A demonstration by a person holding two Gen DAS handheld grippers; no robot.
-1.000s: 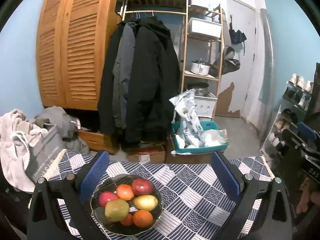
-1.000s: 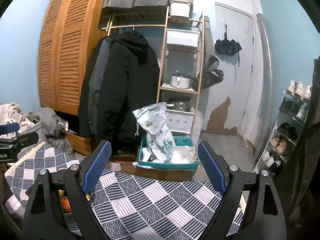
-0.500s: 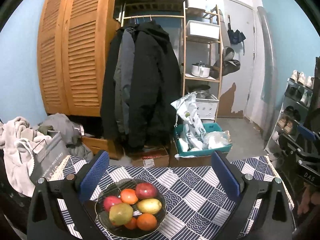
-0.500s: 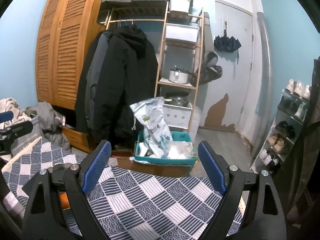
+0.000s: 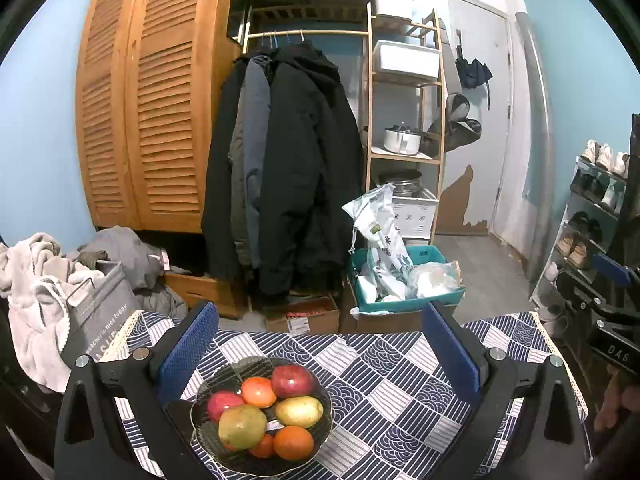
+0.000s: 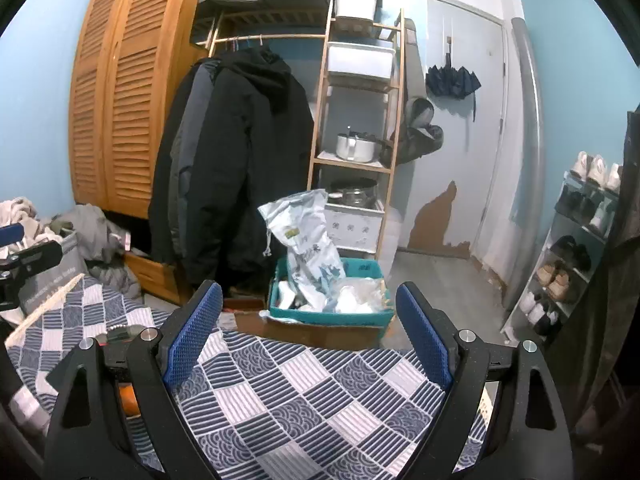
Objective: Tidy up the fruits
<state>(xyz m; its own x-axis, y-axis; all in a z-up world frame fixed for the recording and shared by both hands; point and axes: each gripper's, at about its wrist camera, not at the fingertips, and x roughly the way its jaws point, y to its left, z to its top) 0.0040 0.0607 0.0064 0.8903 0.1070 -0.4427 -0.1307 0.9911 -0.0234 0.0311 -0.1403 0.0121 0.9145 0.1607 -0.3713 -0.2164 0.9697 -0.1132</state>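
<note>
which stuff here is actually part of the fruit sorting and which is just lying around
Part of the job:
- glass bowl of fruit on the checked tablecloth
- left gripper and right gripper, both open and empty

Just lying about:
- hanging coats
- teal bin of bags
- laundry pile
- shoe rack

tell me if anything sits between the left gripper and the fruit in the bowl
Nothing visible does. The left gripper is open above the patterned tablecloth, and the fruit bowl lies uncovered just inside its left finger, with the fruit piled in the open.
</note>
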